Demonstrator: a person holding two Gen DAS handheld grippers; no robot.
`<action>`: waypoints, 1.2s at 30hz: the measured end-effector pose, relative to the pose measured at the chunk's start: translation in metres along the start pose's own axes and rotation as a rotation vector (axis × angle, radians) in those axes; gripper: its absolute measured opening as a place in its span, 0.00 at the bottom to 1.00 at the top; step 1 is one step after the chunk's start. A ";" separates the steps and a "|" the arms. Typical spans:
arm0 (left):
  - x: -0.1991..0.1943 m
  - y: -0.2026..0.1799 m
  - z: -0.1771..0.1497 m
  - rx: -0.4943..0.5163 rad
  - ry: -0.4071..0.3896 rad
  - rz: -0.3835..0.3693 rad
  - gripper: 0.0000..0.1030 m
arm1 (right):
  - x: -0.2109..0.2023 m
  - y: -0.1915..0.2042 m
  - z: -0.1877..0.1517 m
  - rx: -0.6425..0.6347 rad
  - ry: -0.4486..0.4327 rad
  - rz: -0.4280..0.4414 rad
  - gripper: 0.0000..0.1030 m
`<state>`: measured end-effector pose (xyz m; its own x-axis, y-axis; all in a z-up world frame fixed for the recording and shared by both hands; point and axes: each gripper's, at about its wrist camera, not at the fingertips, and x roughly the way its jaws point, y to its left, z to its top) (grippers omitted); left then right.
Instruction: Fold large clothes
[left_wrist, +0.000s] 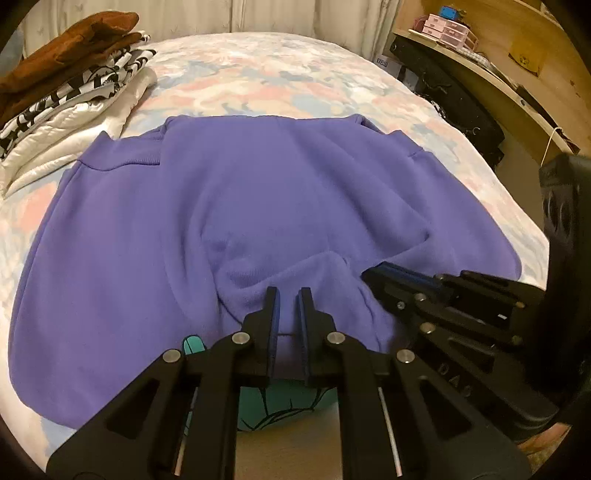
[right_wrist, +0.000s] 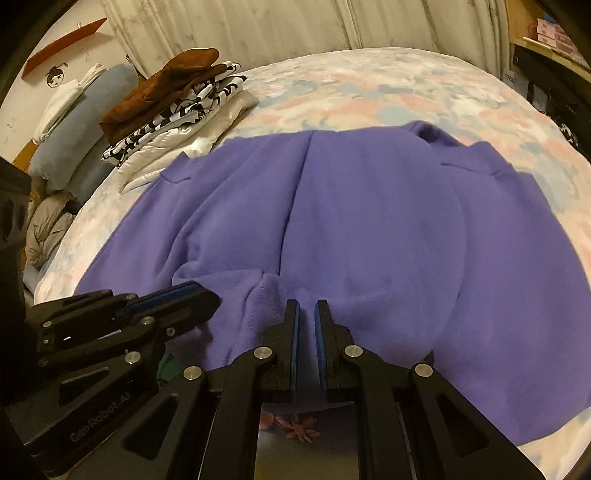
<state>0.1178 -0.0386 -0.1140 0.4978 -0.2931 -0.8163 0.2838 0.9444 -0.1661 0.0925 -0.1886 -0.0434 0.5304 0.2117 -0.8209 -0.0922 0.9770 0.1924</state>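
A large purple sweatshirt (left_wrist: 258, 199) lies spread on the bed; it also fills the right wrist view (right_wrist: 369, 221). My left gripper (left_wrist: 287, 295) is at its near hem, jaws a narrow gap apart with purple fabric bunched between them. My right gripper (right_wrist: 307, 306) holds the near hem the same way, just to the right of the left one. The right gripper shows in the left wrist view (left_wrist: 373, 275), and the left gripper shows in the right wrist view (right_wrist: 207, 291). The two grippers are close together at the middle of the near edge.
A stack of folded clothes (left_wrist: 70, 85) with a brown one on top lies at the bed's far left, also in the right wrist view (right_wrist: 173, 110). The bed has a floral sheet (left_wrist: 280, 74). A wooden shelf (left_wrist: 498, 66) stands at right. Pillows (right_wrist: 74, 122) lie left.
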 end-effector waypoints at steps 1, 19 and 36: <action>-0.001 -0.002 -0.003 0.012 -0.004 0.008 0.08 | -0.001 0.001 -0.001 -0.002 -0.001 -0.003 0.08; -0.021 0.012 -0.007 -0.094 0.019 0.010 0.32 | -0.030 -0.005 -0.006 0.027 -0.021 -0.016 0.14; -0.105 0.022 -0.046 -0.148 -0.061 0.043 0.39 | -0.111 0.035 -0.047 -0.013 -0.104 -0.025 0.19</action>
<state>0.0340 0.0197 -0.0568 0.5568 -0.2560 -0.7903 0.1394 0.9666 -0.2149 -0.0090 -0.1766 0.0295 0.6174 0.1838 -0.7649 -0.0880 0.9823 0.1651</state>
